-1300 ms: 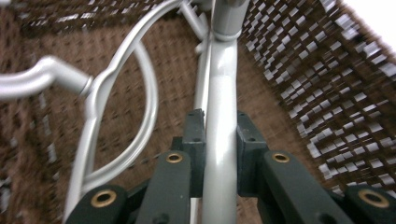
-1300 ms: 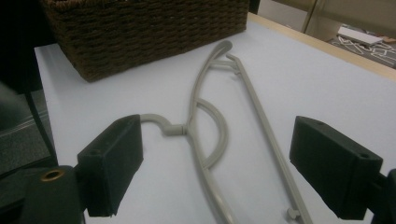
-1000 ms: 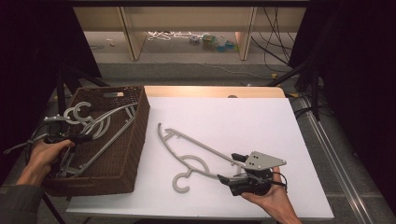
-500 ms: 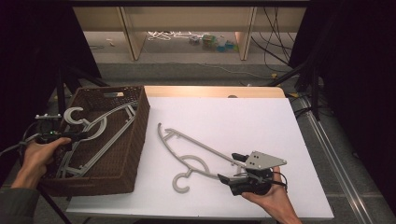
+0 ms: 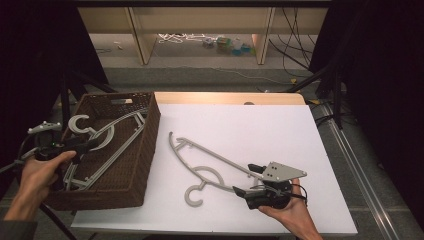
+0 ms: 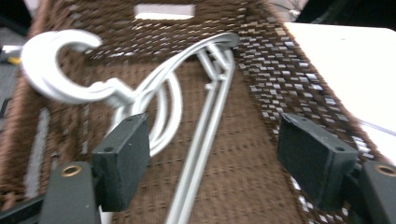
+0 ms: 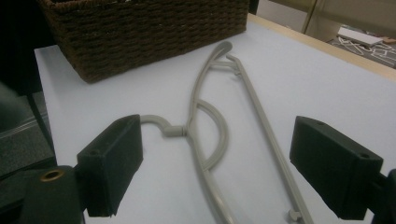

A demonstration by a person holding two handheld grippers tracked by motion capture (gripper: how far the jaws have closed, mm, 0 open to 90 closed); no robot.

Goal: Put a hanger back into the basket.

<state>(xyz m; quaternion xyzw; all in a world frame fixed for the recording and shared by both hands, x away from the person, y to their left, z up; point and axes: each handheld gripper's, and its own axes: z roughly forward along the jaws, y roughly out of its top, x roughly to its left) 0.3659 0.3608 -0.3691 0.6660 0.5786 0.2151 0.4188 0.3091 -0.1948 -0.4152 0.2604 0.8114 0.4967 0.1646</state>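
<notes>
A grey plastic hanger (image 5: 120, 124) lies in the brown wicker basket (image 5: 150, 131) at the table's left, its hook (image 5: 80, 123) up by the left rim. My left gripper (image 5: 92, 145) is open over that rim, just below the hook. In the left gripper view the jaws (image 6: 217, 144) stand wide apart above the hanger's bars (image 6: 205, 121) and touch nothing. A second grey hanger (image 5: 210, 157) lies flat on the white tabletop. My right gripper (image 5: 244, 179) is open at its near end, and its jaws (image 7: 222, 161) straddle the hanger (image 7: 254, 105) without closing.
The basket (image 7: 140, 32) takes up the table's left end and overhangs its front corner. White tabletop (image 5: 260, 125) stretches behind and to the right of the loose hanger. Beyond the far edge are wooden shelf legs (image 5: 137, 35), floor clutter and cables. Black stand legs (image 5: 67, 100) rise left of the basket.
My left gripper has drawn back a little to the left, from over the basket towards its left rim. The hanger in the basket shifted slightly. The right gripper and table hanger are unchanged.
</notes>
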